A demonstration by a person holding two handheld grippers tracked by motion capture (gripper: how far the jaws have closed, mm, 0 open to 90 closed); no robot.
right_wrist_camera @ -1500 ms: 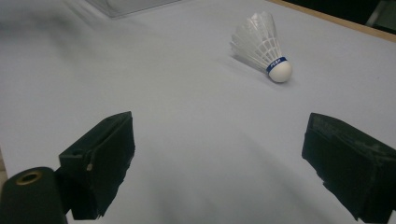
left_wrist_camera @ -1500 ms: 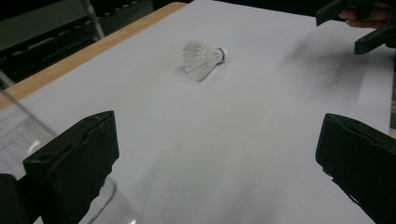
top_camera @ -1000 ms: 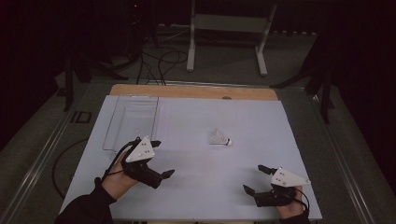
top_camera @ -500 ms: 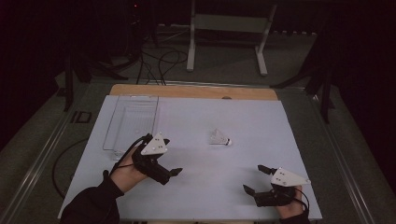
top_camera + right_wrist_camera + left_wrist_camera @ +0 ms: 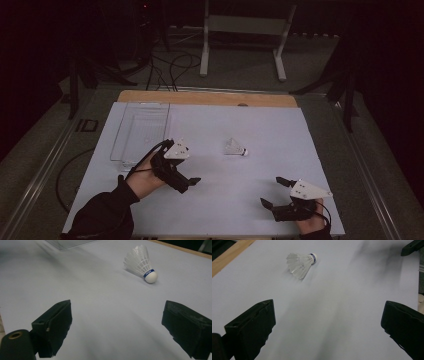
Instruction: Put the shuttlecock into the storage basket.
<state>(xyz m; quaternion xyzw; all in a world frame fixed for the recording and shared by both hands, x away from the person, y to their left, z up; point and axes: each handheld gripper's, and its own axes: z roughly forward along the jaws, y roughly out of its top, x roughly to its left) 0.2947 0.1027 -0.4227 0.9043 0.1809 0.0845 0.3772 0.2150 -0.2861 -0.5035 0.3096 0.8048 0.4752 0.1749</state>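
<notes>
White table (image 5: 260, 125) is bearing a blue-banded shuttlecock (image 5: 235, 148), writing unreadable, lying clear of edges between both gaping grippers (image 5: 186, 170) (image 5: 274, 192).

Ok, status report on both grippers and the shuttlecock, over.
Left gripper open, aimed at shuttlecock. Right gripper open, low near table edge. Shuttlecock on its side, untouched. Path clear; clear tray off to the side.
</notes>
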